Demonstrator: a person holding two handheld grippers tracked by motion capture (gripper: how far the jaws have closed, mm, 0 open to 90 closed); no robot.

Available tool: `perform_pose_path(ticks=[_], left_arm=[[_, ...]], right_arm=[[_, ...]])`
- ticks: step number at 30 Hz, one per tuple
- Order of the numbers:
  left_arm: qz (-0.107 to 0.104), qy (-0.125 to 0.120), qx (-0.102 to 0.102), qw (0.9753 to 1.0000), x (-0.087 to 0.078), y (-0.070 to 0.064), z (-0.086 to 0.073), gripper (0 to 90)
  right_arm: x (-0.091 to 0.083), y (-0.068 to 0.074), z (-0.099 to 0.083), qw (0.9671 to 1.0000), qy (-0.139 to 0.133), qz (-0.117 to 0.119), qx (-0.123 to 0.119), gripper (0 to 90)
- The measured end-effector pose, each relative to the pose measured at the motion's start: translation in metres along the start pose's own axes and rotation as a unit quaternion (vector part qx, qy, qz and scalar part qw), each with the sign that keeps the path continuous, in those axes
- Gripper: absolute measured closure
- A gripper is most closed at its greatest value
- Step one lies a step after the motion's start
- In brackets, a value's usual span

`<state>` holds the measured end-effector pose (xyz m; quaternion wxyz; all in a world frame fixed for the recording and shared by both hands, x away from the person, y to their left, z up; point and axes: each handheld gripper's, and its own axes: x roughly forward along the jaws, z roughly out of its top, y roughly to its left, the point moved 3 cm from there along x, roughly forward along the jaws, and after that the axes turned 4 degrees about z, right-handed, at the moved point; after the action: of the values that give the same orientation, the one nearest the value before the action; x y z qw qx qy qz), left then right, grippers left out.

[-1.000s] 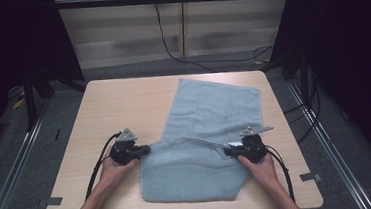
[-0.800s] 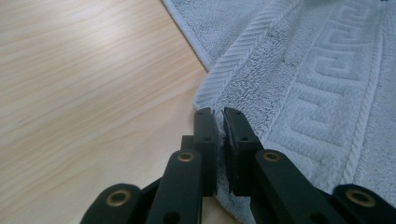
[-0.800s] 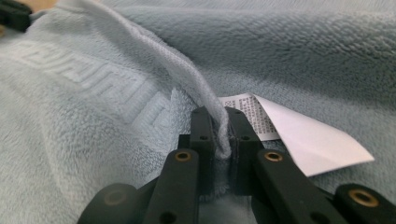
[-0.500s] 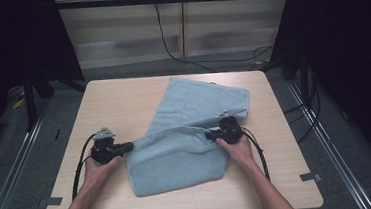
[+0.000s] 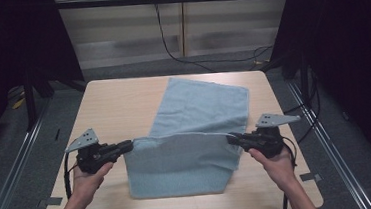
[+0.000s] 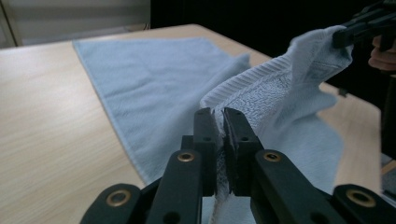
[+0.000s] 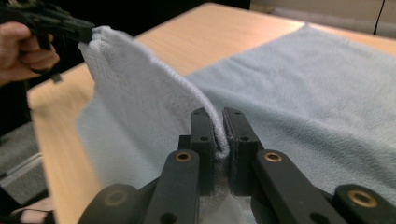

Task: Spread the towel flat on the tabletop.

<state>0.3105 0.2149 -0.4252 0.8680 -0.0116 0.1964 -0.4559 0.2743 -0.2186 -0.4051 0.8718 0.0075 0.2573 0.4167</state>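
Over the front half of the table [image 5: 122,97] in the high view, a light blue towel [image 5: 201,108] hangs stretched between the left claw [image 5: 128,145] and the right claw [image 5: 230,138]. Each one pinches a corner, I'd guess so the raised edge stays straight for a fold. The far half lies flat on the wood, a bit skewed.

Left gripper view: the left claw [image 6: 222,122] is clamped on the ribbed hem, and the towel [image 6: 154,70] sags toward the other hand.

Right gripper view: the right claw [image 7: 219,122] is squeezed shut on the towel [image 7: 317,88] edge too. Nothing else is on the table, so nothing's really in the way.
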Motion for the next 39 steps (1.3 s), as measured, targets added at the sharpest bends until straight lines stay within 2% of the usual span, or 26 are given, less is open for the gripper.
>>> perform_pose_path(ticks=[4, 9, 10, 12, 13, 14, 15, 16, 17, 18, 19, 21, 22, 24, 25, 27, 30, 31, 32, 33, 34, 35, 36, 37, 38, 39], left_arm=[[-0.011, -0.037, 0.019, 0.9991, -0.019, -0.019, 0.023, 84.4], [-0.035, -0.046, 0.035, 0.9977, -0.031, -0.036, 0.029, 84.3], [-0.042, -0.032, 0.043, 0.9977, -0.032, -0.044, 0.018, 84.2], [-0.050, -0.007, 0.036, 0.9981, -0.031, -0.048, -0.001, 84.1], [-0.050, -0.007, 0.036, 0.9981, -0.031, -0.048, -0.001, 84.0], [-0.056, 0.019, 0.026, 0.9979, -0.029, -0.050, -0.025, 83.9], [-0.056, 0.019, 0.026, 0.9979, -0.029, -0.050, -0.025, 83.9], [-0.068, 0.057, 0.024, 0.9958, -0.030, -0.053, -0.049, 83.7], [-0.068, 0.057, 0.024, 0.9958, -0.030, -0.053, -0.049, 83.4], [-0.081, 0.082, 0.020, 0.9932, -0.034, -0.055, -0.068, 82.6], [-0.090, 0.083, 0.020, 0.9923, -0.037, -0.057, -0.074, 81.7], [-0.096, 0.089, 0.016, 0.9913, -0.040, -0.057, -0.078, 79.7], [-0.098, 0.089, 0.017, 0.9911, -0.043, -0.057, -0.079, 73.3], [-0.108, 0.072, 0.011, 0.9915, -0.049, -0.056, -0.073, 65.4], [-0.110, 0.053, 0.010, 0.9925, -0.052, -0.053, -0.062, 64.3], [-0.113, 0.046, 0.012, 0.9925, -0.051, -0.052, -0.057, 63.5], [-0.092, 0.056, 0.017, 0.9941, -0.035, -0.041, -0.046, 62.5], [-0.072, 0.068, 0.006, 0.9951, -0.015, -0.028, -0.043, 62.4], [-0.072, 0.068, 0.006, 0.9951, -0.015, -0.028, -0.043, 62.3], [-0.058, 0.089, 0.000, 0.9944, 0.011, -0.015, -0.043, 62.3], [-0.058, 0.089, 0.000, 0.9944, 0.011, -0.015, -0.043, 62.7], [-0.055, 0.109, -0.009, 0.9925, 0.027, -0.007, -0.045, 62.8], [-0.037, 0.132, -0.003, 0.9906, 0.049, 0.000, -0.047, 63.5], [-0.037, 0.132, -0.003, 0.9906, 0.049, 0.000, -0.047, 64.6], [-0.030, 0.140, 0.004, 0.9898, 0.061, 0.002, -0.049, 65.3], [-0.032, 0.165, 0.011, 0.9858, 0.080, 0.005, -0.054, 65.3]], right_arm=[[-0.031, 0.020, 0.014, 0.9991, -0.039, 0.007, -0.013, 83.7], [-0.049, 0.043, 0.019, 0.9968, -0.064, 0.021, -0.042, 83.3], [-0.052, 0.052, 0.009, 0.9967, -0.058, 0.029, -0.048, 83.2], [-0.052, 0.059, -0.011, 0.9973, -0.040, 0.036, -0.050, 83.0], [-0.051, 0.060, -0.023, 0.9976, -0.032, 0.037, -0.049, 83.0], [-0.050, 0.061, -0.036, 0.9979, -0.030, 0.045, -0.034, 83.0], [-0.050, 0.061, -0.036, 0.9979, -0.030, 0.045, -0.034, 83.0], [-0.045, 0.064, -0.069, 0.9973, -0.016, 0.071, -0.011, 82.4], [-0.045, 0.064, -0.069, 0.9973, -0.016, 0.071, -0.011, 82.4], [-0.042, 0.066, -0.094, 0.9960, 0.006, 0.089, 0.008, 78.5], [-0.043, 0.067, -0.101, 0.9956, 0.015, 0.092, 0.011, 76.0], [-0.045, 0.067, -0.106, 0.9954, 0.019, 0.092, 0.018, 72.7], [-0.050, 0.066, -0.108, 0.9945, 0.014, 0.099, 0.031, 69.1], [-0.059, 0.059, -0.099, 0.9947, -0.004, 0.095, 0.040, 59.1], [-0.061, 0.056, -0.095, 0.9946, -0.014, 0.093, 0.045, 59.7], [-0.062, 0.054, -0.090, 0.9941, -0.024, 0.097, 0.043, 59.0], [-0.059, 0.047, -0.078, 0.9944, -0.037, 0.090, 0.043, 56.1], [-0.046, 0.039, -0.072, 0.9968, -0.024, 0.068, 0.034, 56.1], [-0.046, 0.039, -0.072, 0.9968, -0.024, 0.068, 0.034, 56.1], [-0.028, 0.031, -0.071, 0.9983, 0.004, 0.051, 0.028, 56.3], [-0.028, 0.031, -0.071, 0.9983, 0.004, 0.051, 0.028, 56.3], [0.000, 0.019, -0.073, 0.9977, 0.045, 0.045, 0.024, 56.6], [0.009, 0.015, -0.073, 0.9969, 0.059, 0.047, 0.024, 57.0], [0.009, 0.015, -0.073, 0.9969, 0.059, 0.047, 0.024, 57.0], [0.030, 0.007, -0.075, 0.9949, 0.090, 0.042, 0.018, 57.0], [0.038, 0.003, -0.075, 0.9941, 0.101, 0.034, 0.018, 57.1]])
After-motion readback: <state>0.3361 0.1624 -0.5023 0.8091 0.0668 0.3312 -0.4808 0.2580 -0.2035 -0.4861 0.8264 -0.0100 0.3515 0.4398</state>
